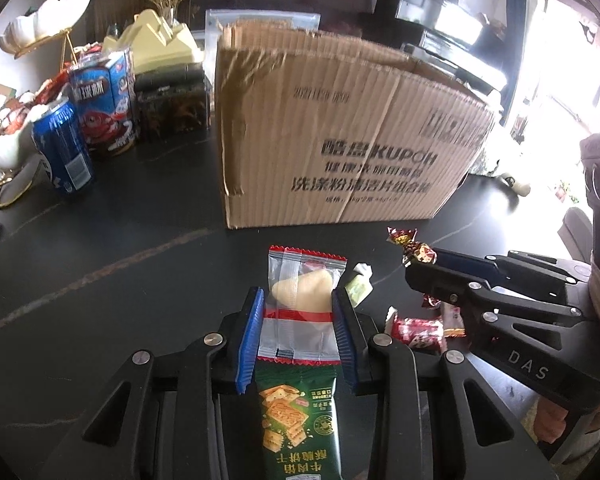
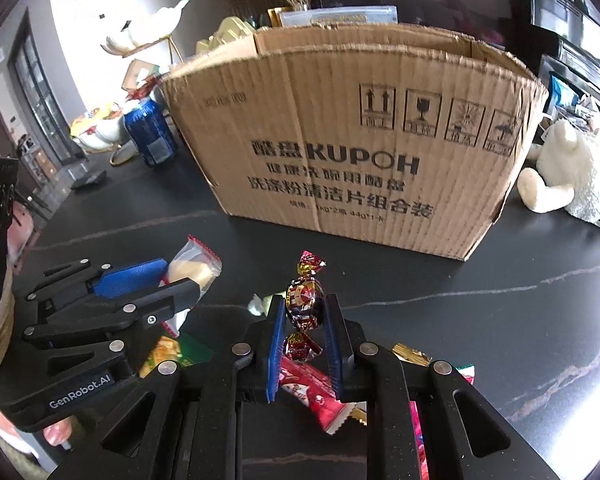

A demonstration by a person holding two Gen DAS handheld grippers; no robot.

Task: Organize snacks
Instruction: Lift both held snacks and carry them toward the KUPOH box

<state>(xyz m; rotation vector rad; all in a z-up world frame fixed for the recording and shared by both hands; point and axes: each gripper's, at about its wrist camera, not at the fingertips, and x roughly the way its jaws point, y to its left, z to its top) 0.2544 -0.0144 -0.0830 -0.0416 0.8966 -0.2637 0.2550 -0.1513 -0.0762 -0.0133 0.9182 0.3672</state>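
Note:
My left gripper (image 1: 298, 300) is shut on a clear red-edged packet with a pale snack (image 1: 300, 292), held above a green cracker packet (image 1: 292, 412); it also shows in the right wrist view (image 2: 180, 280) at the left. My right gripper (image 2: 304, 304) is shut on a dark red foil-wrapped candy (image 2: 305, 300), seen in the left wrist view (image 1: 414, 250) at the tip of that gripper. An open cardboard box (image 1: 340, 132) (image 2: 352, 140) stands on the dark table behind both grippers.
Red snack packets (image 1: 416, 330) (image 2: 316, 392) and a small green-white sweet (image 1: 358, 286) lie on the table. A blue can (image 1: 62, 148) (image 2: 150, 132), a blue snack box (image 1: 104, 104) and white dishes stand at the left. A white plush toy (image 2: 568, 172) sits right.

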